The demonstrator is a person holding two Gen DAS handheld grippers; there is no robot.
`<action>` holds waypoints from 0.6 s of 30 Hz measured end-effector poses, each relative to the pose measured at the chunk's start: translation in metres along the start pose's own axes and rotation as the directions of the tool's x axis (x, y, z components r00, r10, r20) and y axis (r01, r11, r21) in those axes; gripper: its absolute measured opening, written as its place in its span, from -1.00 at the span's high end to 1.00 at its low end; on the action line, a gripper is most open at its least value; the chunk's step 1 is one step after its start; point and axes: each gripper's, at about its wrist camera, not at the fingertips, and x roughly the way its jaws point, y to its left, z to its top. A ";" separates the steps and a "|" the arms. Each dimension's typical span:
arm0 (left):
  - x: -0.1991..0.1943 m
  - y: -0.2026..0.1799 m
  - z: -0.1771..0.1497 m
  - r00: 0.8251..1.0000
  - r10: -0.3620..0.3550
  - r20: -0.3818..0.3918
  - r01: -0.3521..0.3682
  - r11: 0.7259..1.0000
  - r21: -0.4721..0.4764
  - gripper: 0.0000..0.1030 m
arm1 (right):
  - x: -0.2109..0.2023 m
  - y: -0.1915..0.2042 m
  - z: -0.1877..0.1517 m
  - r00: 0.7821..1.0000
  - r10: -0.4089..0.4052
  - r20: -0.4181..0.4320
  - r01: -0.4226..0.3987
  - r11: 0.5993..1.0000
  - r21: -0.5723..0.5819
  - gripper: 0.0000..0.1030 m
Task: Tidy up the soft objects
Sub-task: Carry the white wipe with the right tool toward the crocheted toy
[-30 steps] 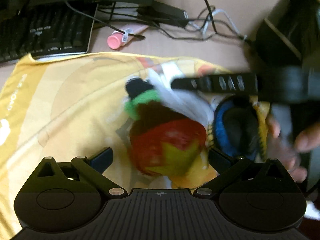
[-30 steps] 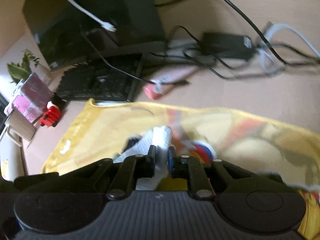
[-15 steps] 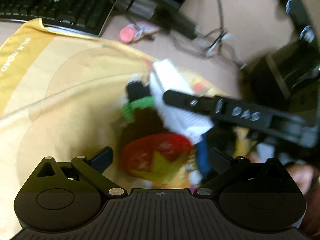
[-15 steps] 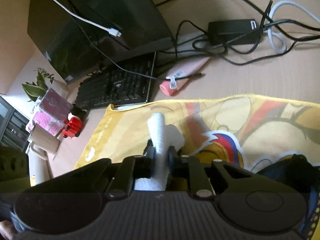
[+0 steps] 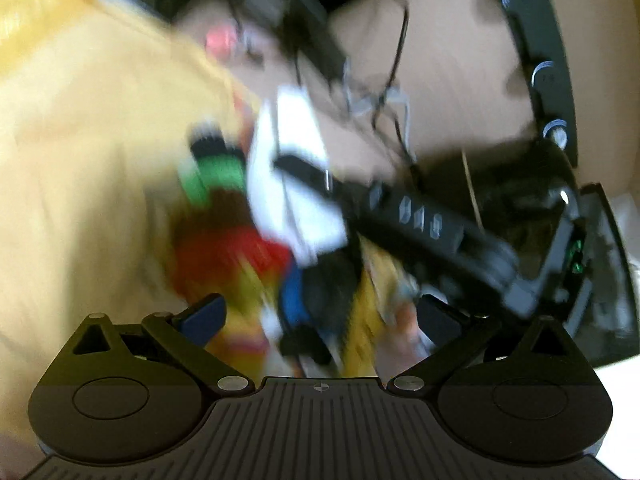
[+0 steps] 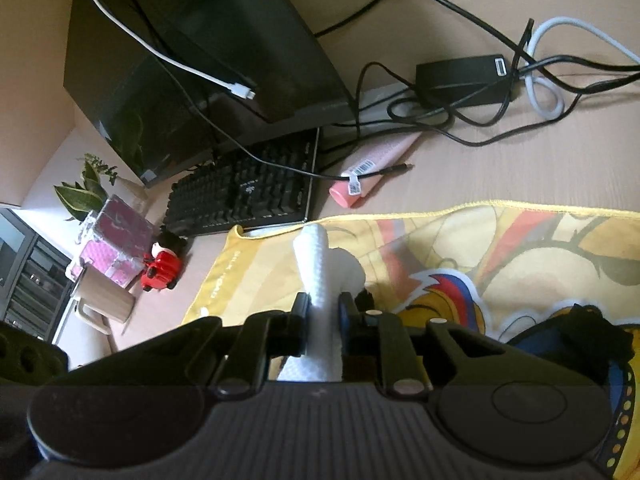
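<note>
Our right tongs (image 6: 324,320) pinch the white cloth (image 6: 316,256), jaws easing apart, left tongs (image 5: 320,316) spread; next we place it.

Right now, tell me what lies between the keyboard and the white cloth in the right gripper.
Right wrist view: only the yellow mat's edge lies between the keyboard and the white cloth.

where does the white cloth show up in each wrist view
Left wrist: white cloth at centre, blurred, pinched by the right gripper reaching in from the right.
Right wrist: white cloth low centre, upright between the right gripper's pads.
Shared landmark: pink tube on the desk beyond the yellow mat.
</note>
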 end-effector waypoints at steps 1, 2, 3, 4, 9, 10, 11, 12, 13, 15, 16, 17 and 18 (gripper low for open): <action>0.002 0.000 -0.003 0.999 -0.031 -0.027 0.031 0.999 -0.013 -1.00 | -0.001 0.001 0.000 1.000 -0.001 0.005 0.001 1.000 -0.004 0.62; 0.002 -0.001 -0.005 0.997 -0.064 -0.029 0.064 0.998 -0.004 -1.00 | -0.003 0.002 0.000 1.000 -0.006 0.010 0.006 1.000 -0.010 0.60; 0.000 -0.005 -0.006 0.996 -0.087 -0.023 0.087 0.996 0.015 -1.00 | -0.004 0.003 0.001 1.000 -0.012 0.015 0.012 1.000 -0.015 0.58; -0.003 -0.009 -0.007 0.996 -0.094 -0.005 0.094 0.995 0.041 -1.00 | -0.006 0.003 0.001 1.000 -0.017 0.018 0.017 1.000 -0.018 0.58; -0.014 -0.035 -0.010 0.999 -0.029 0.031 0.023 0.981 0.192 -1.00 | -0.010 -0.002 0.002 0.999 -0.031 0.027 0.031 1.000 -0.004 0.58; -0.013 -0.039 -0.010 0.999 -0.002 0.043 -0.008 0.972 0.237 -1.00 | -0.010 -0.002 0.002 0.999 -0.033 0.030 0.033 0.999 -0.001 0.58; -0.014 -0.044 -0.009 0.997 0.031 0.077 -0.052 0.955 0.292 -1.00 | -0.011 -0.003 0.003 0.999 -0.036 0.033 0.035 0.999 0.001 0.58; -0.016 -0.049 -0.009 0.987 0.075 0.141 -0.120 0.930 0.347 -1.00 | -0.011 -0.003 0.003 0.999 -0.038 0.036 0.038 0.999 0.000 0.58; -0.017 -0.056 -0.009 0.962 0.130 0.242 -0.220 0.891 0.396 -1.00 | -0.012 -0.003 0.003 0.998 -0.041 0.039 0.041 0.999 -0.002 0.58; -0.009 -0.070 -0.016 0.891 0.204 0.407 -0.402 0.771 0.494 -1.00 | -0.015 -0.005 0.003 0.997 -0.057 0.058 0.057 0.998 0.015 0.55; -0.003 -0.075 -0.023 0.850 0.232 0.472 -0.479 0.714 0.511 -1.00 | -0.017 -0.007 0.004 0.996 -0.065 0.064 0.064 0.998 0.019 0.55; 0.003 -0.079 -0.030 0.809 0.262 0.526 -0.548 0.661 0.514 -1.00 | -0.018 -0.007 0.004 0.995 -0.074 0.069 0.073 0.997 0.014 0.55; 0.009 -0.080 -0.035 0.780 0.301 0.549 -0.595 0.627 0.502 -1.00 | -0.020 -0.008 0.004 0.994 -0.082 0.073 0.082 0.997 0.007 0.55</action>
